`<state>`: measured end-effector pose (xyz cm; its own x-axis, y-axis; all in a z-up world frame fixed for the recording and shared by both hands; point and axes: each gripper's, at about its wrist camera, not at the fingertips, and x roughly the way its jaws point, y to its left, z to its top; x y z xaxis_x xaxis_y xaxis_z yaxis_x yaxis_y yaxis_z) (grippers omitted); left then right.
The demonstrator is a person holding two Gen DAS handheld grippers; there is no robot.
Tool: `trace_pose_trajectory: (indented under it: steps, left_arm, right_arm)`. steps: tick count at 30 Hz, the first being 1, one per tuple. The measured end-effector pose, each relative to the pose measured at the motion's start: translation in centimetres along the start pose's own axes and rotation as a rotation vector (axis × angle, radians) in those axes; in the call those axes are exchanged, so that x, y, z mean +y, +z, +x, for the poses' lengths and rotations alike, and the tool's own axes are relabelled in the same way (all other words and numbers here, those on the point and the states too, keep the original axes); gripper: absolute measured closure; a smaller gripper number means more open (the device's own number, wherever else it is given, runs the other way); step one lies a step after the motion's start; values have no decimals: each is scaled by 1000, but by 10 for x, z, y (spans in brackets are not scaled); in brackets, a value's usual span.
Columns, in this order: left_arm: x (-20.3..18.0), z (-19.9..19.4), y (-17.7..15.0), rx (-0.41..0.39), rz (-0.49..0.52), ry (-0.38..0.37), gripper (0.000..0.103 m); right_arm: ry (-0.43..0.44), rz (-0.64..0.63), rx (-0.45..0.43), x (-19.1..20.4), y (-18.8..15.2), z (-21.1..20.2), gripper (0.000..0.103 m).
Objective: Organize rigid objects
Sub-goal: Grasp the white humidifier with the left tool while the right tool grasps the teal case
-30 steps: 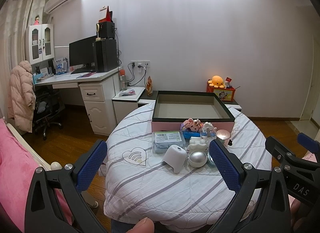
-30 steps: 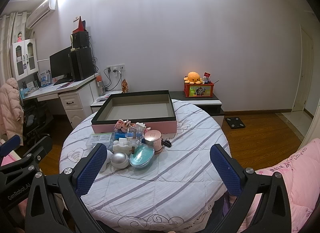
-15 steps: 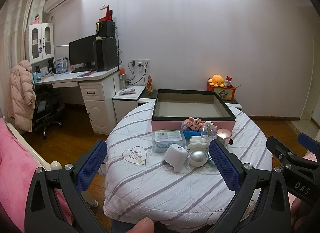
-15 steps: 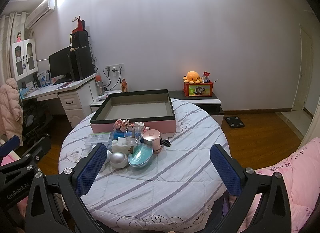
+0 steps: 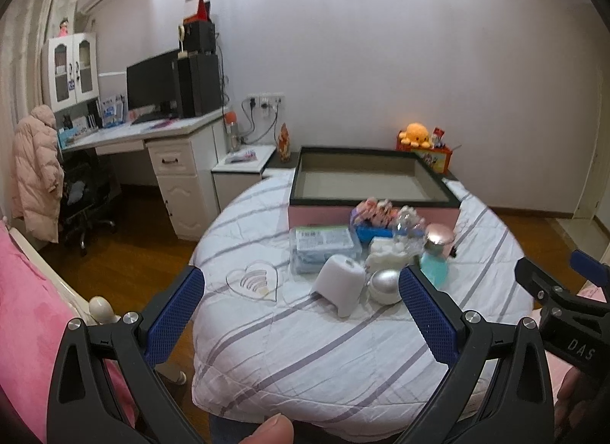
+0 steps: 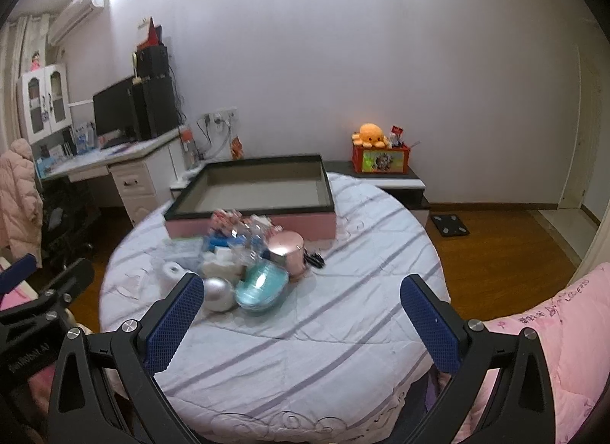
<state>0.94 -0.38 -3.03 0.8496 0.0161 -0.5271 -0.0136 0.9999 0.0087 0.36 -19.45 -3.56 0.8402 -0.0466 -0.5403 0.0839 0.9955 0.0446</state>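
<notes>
A round table (image 5: 305,360) (image 6: 343,348) with a striped white cloth carries a pile of small objects in front of a large pink box (image 5: 324,215) (image 6: 305,221) with a dark rim. In the pile are a white rounded gadget (image 5: 339,283), a silver sphere (image 5: 383,285) (image 6: 217,293), a teal case (image 6: 261,285), a rose-gold can (image 6: 286,251) and a clear packet (image 5: 324,247). My left gripper (image 5: 301,316) hangs open over the table's near side, short of the pile. My right gripper (image 6: 301,320) is open too, over bare cloth to the right of the pile.
A white desk (image 5: 152,139) with a monitor stands at the back left beside a chair with a pink coat (image 5: 34,173). A low cabinet with an orange plush (image 6: 371,135) sits behind the table. Pink bedding (image 6: 564,329) lies at the right, wooden floor around.
Both cameras have drifted slightly nearer the table, so the pile sits larger in view. Both grippers stay open and nothing on the table has moved.
</notes>
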Motion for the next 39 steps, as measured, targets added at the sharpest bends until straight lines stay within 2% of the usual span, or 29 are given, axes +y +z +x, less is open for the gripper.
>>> trace_pose_trajectory:
  steps: [7,12,18,25,29,36,39]
  left_arm:
    - [2,43,-15,90,2,-5,0]
    - [-4,68,-22,132,14,-28,0]
    - [-6,96,-26,166,40,-29,0]
    - [-11,128,-21,194,71,-42,0]
    - [-14,143,-17,222,81,-48,0]
    - [-6,159,-17,267,-7,-104,1]
    - [-4,159,-19,272,-22,-131,8]
  right_arm:
    - [4,18,112,-19,-16,50,0]
    - [45,-6,162,-14,-22,76,0]
    - [88,-60,198,7,-21,101,0]
    - [138,-37,233,17,-14,127,0]
    - [146,2,258,13,-9,143,7]
    - [186,21,287,13,-1,159,11]
    - [225,41,316,15,-3,163,13]
